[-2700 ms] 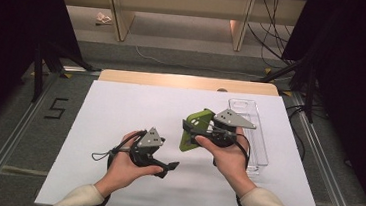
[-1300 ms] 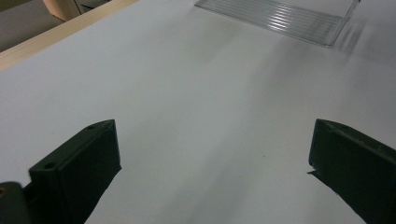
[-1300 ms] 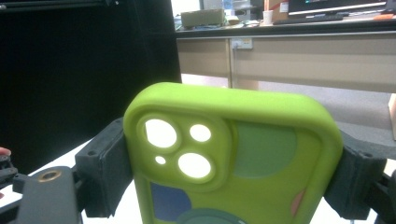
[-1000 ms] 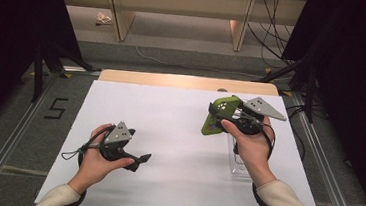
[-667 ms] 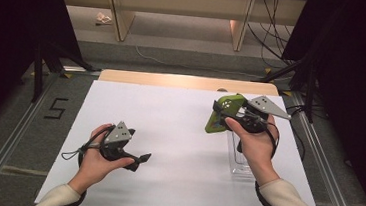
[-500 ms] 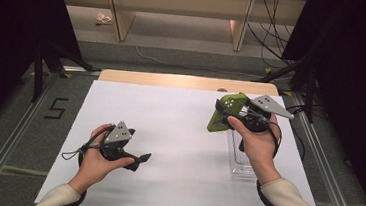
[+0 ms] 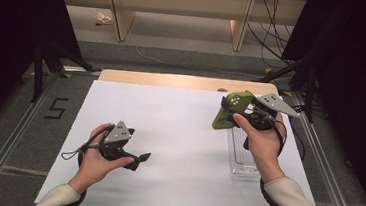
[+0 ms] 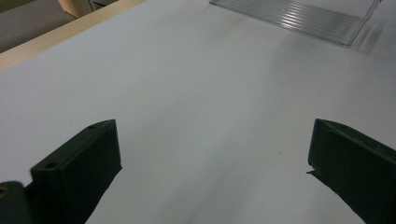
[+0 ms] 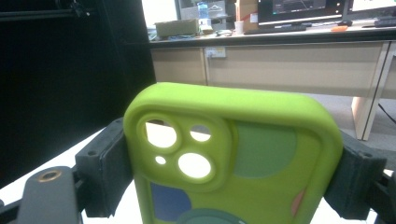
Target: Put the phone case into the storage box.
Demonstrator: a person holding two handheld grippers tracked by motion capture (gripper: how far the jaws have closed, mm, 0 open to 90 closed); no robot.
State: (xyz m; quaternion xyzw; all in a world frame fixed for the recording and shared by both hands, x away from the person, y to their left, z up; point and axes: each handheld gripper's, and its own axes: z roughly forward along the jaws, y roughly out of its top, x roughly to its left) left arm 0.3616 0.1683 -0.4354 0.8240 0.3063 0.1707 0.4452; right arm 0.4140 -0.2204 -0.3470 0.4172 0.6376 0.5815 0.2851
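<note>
A lime-green phone case (image 7: 230, 108) with round camera holes is held up off the table at the right, my right gripper (image 7: 238, 113) shut on its two long sides. In the right gripper view the case (image 9: 243, 154) stands upright between the black jaws, its back with coloured patches facing the camera. My left gripper (image 7: 142, 158) rests low over the white table sheet (image 7: 178, 132) at the left, jaws open. The left gripper view looks between the wide-apart fingers (image 8: 79, 172) at bare white sheet.
A clear ribbed plastic tray (image 7: 242, 153) lies on the sheet under the right hand, and its edge (image 8: 299, 18) is at the top of the left gripper view. A wooden table edge (image 7: 183, 81) runs along the far side. Metal rails and dark floor flank the table.
The right hand has carried the green case right and slightly away, from the table's middle to above the clear tray. The left hand drew back to the left earlier and has kept still since.
</note>
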